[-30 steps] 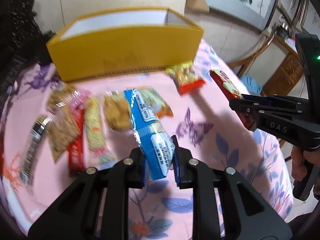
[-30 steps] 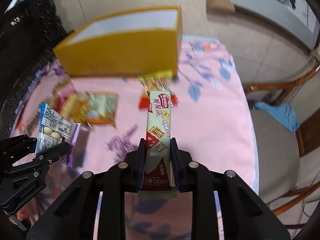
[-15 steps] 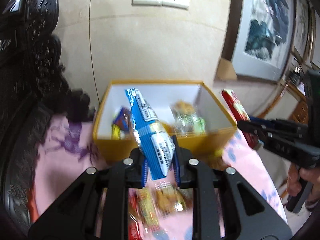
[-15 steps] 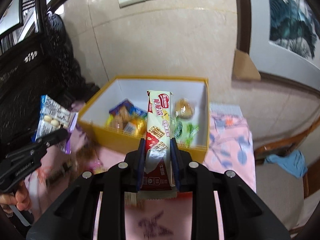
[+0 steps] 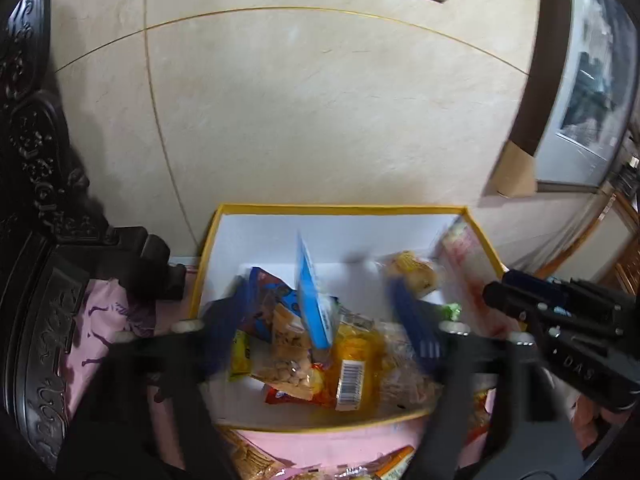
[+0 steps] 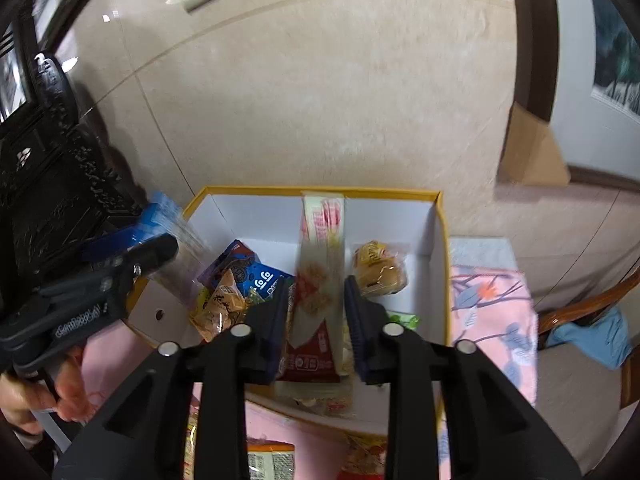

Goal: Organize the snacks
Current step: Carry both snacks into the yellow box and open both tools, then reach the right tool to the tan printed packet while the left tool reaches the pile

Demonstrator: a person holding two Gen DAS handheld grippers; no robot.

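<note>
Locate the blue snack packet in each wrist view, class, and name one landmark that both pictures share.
Left wrist view: the blue snack packet is at centre, standing on edge over the snacks in the yellow box.
Right wrist view: it is at far left, by the box's left wall.
Shared landmark: the round yellow-wrapped cake in the box.

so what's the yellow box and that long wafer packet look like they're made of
The yellow box looks like stiff paperboard: thin straight walls, matte white inside, a yellow wrapped rim. The long wafer packet looks like glossy printed plastic film with a flat sealed end, though blur leaves the finish uncertain. It sits between the right gripper jaws, which have just been opening.
</note>
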